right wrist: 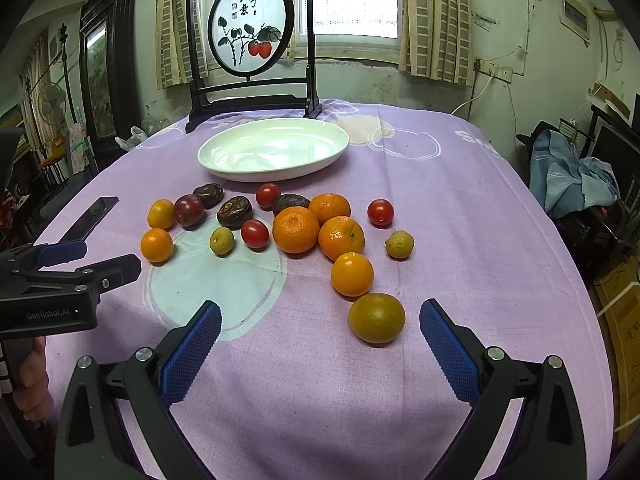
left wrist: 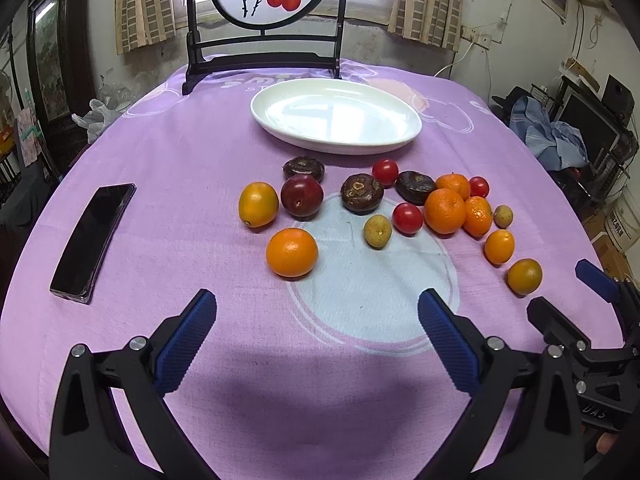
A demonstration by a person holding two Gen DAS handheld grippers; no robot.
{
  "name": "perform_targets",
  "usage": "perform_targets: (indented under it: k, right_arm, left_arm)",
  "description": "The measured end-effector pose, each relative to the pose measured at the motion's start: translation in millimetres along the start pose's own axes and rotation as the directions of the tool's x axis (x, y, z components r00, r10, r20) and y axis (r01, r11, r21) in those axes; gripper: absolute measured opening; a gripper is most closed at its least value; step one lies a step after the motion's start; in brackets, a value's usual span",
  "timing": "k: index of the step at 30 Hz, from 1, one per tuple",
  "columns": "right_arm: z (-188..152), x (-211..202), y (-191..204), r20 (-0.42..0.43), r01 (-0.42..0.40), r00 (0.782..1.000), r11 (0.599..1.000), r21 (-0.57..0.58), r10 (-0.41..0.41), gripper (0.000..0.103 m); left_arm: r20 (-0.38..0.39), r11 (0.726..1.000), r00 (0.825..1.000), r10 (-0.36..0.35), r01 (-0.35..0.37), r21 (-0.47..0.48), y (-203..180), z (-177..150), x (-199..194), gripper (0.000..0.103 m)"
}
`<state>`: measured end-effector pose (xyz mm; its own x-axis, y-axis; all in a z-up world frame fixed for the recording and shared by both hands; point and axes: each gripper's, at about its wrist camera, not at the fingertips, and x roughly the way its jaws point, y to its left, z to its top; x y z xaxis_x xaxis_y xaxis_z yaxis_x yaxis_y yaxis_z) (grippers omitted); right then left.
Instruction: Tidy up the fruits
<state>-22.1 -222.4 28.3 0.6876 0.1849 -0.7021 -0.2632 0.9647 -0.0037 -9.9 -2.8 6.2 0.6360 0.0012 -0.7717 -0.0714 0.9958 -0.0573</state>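
Your right gripper (right wrist: 320, 322), jaws apart and empty (like your left gripper (left wrist: 318, 312)), is nearer the greenish orange (right wrist: 376, 318) lying just ahead toward the tablecloth's near edge, with the plate (right wrist: 224, 168) beyond the fruit.

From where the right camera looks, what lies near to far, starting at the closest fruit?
Greenish orange → yellow-orange fruit → mandarin → red tomato → white plate → framed screen.

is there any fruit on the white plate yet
No, the white plate shows only its bare glossy inside, while the fruits, such as the nearest orange, all lie on the purple tablecloth in front of it.
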Motion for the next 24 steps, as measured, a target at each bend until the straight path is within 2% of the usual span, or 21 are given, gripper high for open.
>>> perform_targets:
  k: [24]
  right_arm:
    - [-6.5, 1.1, 1.6, -0.004, -0.002, 1.0, 1.0, 0.0, 0.002, 0.1]
  left_arm:
    - [-0.016, 1.0, 1.0, 0.001, -0.001, -0.015, -1.5, -2.8, 1.3, 0.099]
